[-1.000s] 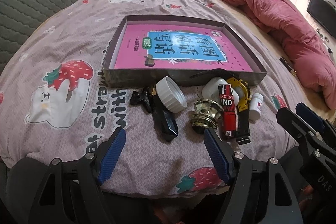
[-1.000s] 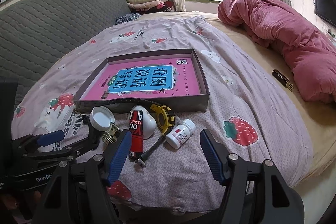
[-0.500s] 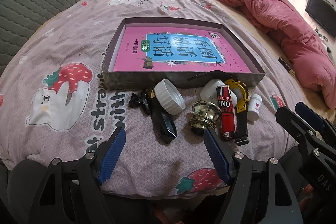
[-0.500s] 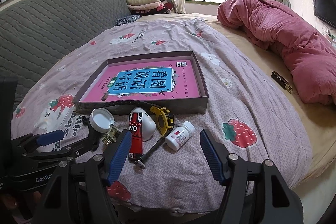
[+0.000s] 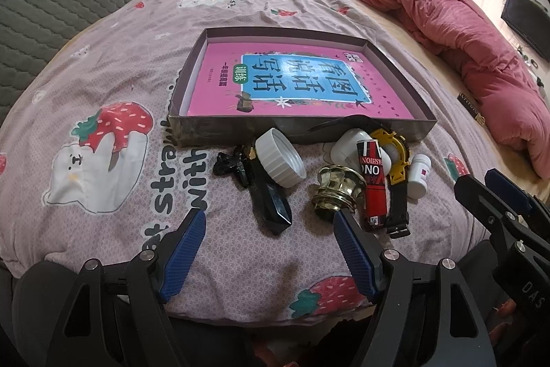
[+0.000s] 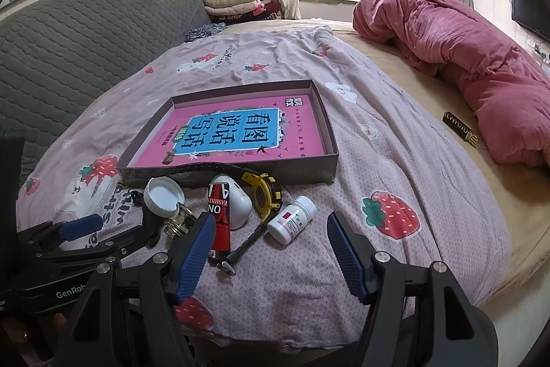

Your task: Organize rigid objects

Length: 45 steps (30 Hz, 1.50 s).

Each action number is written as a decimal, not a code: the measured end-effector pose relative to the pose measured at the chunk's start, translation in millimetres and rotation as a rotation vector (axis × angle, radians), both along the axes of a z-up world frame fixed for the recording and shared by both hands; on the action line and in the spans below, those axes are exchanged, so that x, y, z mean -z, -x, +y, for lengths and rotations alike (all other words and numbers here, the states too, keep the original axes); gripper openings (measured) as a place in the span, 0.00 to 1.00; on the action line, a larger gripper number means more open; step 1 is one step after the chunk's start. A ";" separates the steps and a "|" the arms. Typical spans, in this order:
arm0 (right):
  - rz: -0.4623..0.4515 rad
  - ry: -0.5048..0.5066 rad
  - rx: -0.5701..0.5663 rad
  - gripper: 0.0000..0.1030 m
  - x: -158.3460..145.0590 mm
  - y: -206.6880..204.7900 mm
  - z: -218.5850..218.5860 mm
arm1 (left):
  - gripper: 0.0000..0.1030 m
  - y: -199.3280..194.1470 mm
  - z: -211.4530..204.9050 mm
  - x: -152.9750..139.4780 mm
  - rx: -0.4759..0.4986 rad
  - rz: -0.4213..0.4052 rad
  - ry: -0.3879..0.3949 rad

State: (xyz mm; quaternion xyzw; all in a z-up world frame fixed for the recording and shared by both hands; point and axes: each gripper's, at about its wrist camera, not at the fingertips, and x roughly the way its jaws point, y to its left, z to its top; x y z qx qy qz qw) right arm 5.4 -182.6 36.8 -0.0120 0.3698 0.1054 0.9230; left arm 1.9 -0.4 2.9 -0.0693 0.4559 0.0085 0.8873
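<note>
Since a second ago both cameras have tipped slightly, so the box sits a little lower in each view; the objects on the bed have not shifted. Nearest, the left tool (image 5: 270, 224) hovers over the bedspread (image 5: 103, 64) with its blue pads spread wide and nothing between them. The right tool (image 6: 270, 229) is likewise spread and empty, low over the near right of the cluster.

Just beyond the left tool lie a dark faceted crystal (image 5: 270, 202) and a brass knob (image 5: 338, 188), the knob close by the right pad. To the right lie a red lighter (image 5: 372, 183), a yellow-cased watch (image 5: 395, 157) with a black strap, and a small white pill bottle (image 5: 420, 171) on its side. A little farther are a black hair clip (image 5: 228, 162), a white ribbed lid (image 5: 280, 157) leaning on the crystal, and a white earbud case (image 5: 350, 143).

Beyond them, touching the cluster's far edge, stands the shallow open box (image 5: 213, 129) holding a pink book (image 5: 295, 81). Far right lies a rumpled pink quilt (image 5: 474, 40).
</note>
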 end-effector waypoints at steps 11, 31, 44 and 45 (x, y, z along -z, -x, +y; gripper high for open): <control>0.005 -0.001 0.005 0.65 1.9 -1.1 -0.3 | 0.75 -0.5 1.6 2.1 -0.003 0.012 0.006; 0.020 -0.009 0.011 0.65 4.6 -3.2 -2.0 | 0.75 -5.0 13.7 12.0 -0.025 0.054 0.053; 0.024 -0.016 0.026 0.65 8.7 -8.6 -8.7 | 0.75 -15.2 30.7 23.7 -0.062 0.115 0.111; 0.023 -0.015 0.028 0.65 9.2 -9.2 -9.1 | 0.75 -16.1 29.8 24.8 -0.060 0.118 0.116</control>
